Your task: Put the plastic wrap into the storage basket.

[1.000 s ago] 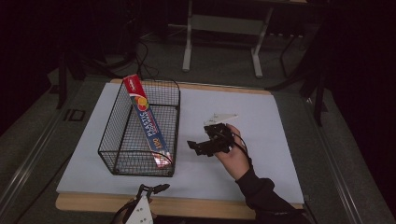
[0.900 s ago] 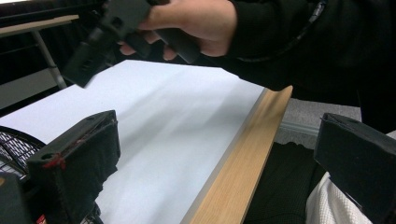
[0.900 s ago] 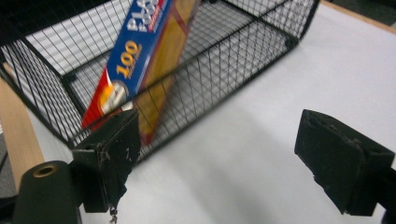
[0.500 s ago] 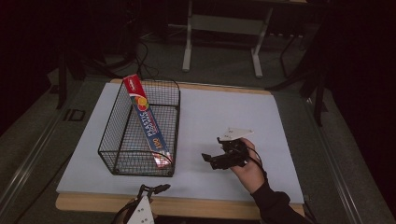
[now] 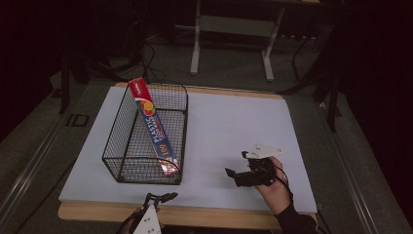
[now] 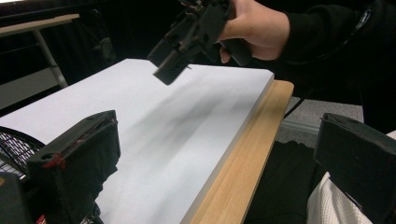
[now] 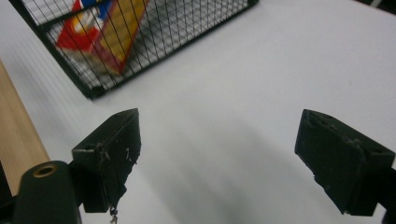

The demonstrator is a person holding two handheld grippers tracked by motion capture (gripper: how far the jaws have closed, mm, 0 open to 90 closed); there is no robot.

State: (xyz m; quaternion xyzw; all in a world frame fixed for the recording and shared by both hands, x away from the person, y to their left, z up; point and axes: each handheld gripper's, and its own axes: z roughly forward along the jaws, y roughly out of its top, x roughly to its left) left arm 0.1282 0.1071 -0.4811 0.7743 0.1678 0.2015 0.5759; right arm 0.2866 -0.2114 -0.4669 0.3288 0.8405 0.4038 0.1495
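The right hand-held gripper (image 5: 234,166) is hovering over the white tabletop (image 5: 229,122), jaws standing wide apart and gripping nothing. The plastic wrap box (image 5: 155,127) is leaning inside the wire basket (image 5: 127,165) at left. The left hand-held gripper (image 5: 162,197) is resting at the near edge, jaws apart, empty.
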